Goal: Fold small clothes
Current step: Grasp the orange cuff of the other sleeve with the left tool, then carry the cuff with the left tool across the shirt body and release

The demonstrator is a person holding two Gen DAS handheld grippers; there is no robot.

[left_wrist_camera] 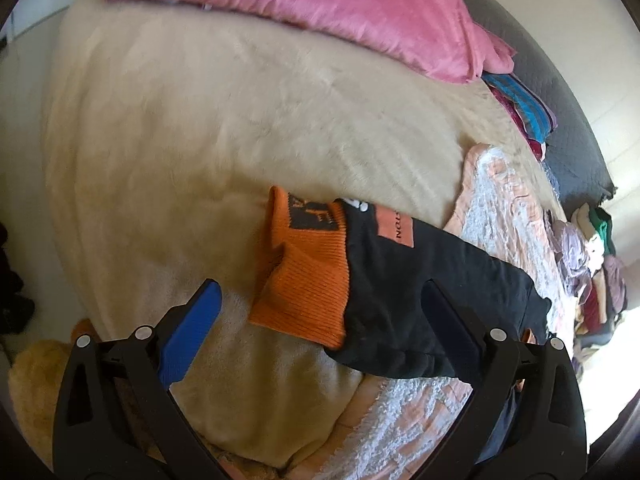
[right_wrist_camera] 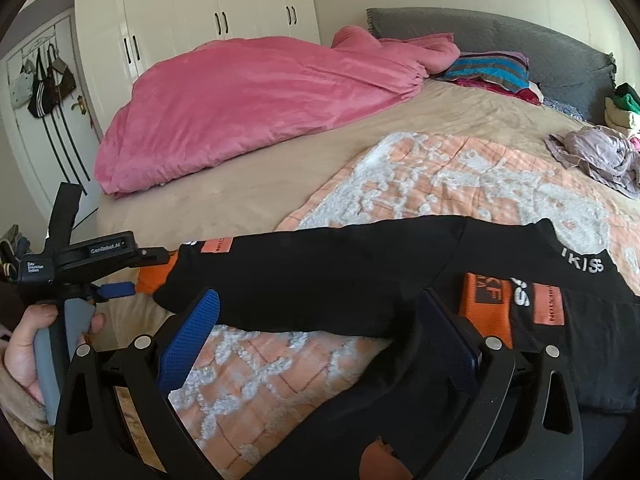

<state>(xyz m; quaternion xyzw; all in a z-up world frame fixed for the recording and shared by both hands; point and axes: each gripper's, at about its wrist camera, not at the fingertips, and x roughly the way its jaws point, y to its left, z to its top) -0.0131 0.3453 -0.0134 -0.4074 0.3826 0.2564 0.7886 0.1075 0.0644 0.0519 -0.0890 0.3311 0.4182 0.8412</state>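
Folding the black top (right_wrist_camera: 360, 276): left tongs (left_wrist_camera: 316, 332) wide open at its orange cuff (left_wrist_camera: 308, 280); right tongs (right_wrist_camera: 320, 336) wide open, holding nothing. Next: pinch cuff, swing toward three o'clock.

The right finger of the left gripper (left_wrist_camera: 320, 330) covers part of the black sweatshirt (left_wrist_camera: 420, 300), whose patch lettering is too small to read in the left wrist view, while the bottom edge of the right wrist view cuts off the sweatshirt body (right_wrist_camera: 360, 432) and the hand (right_wrist_camera: 28, 356) is cropped at left.
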